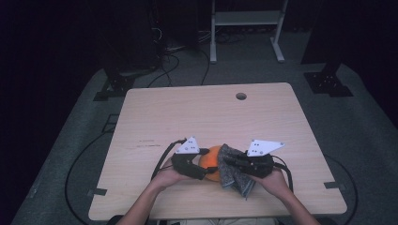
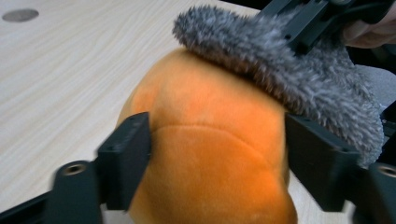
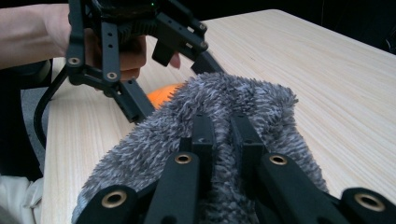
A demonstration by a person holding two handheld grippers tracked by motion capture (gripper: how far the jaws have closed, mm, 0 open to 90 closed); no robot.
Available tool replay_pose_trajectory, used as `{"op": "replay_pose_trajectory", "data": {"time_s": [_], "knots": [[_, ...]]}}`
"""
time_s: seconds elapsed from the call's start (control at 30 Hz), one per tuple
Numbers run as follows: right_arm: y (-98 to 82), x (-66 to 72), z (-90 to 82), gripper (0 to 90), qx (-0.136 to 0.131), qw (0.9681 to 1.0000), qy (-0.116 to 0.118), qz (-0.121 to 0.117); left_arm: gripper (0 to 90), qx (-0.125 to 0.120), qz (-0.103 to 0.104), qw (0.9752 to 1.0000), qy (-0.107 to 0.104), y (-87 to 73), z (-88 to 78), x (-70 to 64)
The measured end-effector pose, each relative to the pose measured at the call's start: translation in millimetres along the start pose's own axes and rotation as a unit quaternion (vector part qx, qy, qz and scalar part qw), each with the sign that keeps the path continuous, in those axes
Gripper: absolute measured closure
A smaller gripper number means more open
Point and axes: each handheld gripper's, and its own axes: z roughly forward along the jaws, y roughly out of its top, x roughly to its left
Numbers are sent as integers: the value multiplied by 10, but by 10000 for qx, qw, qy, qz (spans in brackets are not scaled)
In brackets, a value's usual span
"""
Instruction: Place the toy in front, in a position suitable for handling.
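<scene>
So the orange plush ball (image 2: 210,158) is smooth, velvety and rounded, sitting low-center on the pale wood-grain tabletop (image 1: 211,117) with a shaggy grey fabric (image 2: 299,79) draped over its upper right. The left gripper (image 2: 217,158) has its jaws spread either side of the ball, while the right gripper (image 3: 223,140) has its jaws pressed together, pinching the grey fuzz.
</scene>
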Motion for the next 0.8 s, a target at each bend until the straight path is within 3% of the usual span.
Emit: {"op": "replay_pose_trajectory", "data": {"time_s": [0.2,0.33,0.37,0.4,0.47,0.57,0.67,0.73,0.8], "knots": [[-190,-77,-136,816,129,9996,-151,184,301,159,121,9998,10,-51,-15,-26],[-324,-82,-213,816,255,9990,-233,300,275,87,129,9997,-199,-43,-35,-39],[-348,-70,-221,816,244,9989,-237,312,242,-32,90,9997,-225,-24,-38,-36],[-362,-55,-224,816,252,9989,-227,320,203,-152,-93,9996,-207,0,-40,-17],[-375,-33,-220,815,238,9991,-195,303,197,-161,-252,9995,-122,15,-21,11],[-385,-35,-221,815,235,9990,-171,354,281,-24,-229,9997,-60,-26,5,17],[-417,-71,-229,814,339,9985,-177,386,307,98,-36,9999,-25,-60,-11,-8],[-448,-100,-263,814,504,9974,-318,402,327,186,52,9998,-58,-74,-15,-26],[-434,-99,-291,814,429,9977,-318,417,335,230,114,9996,-82,-79,-15,-40]]}}
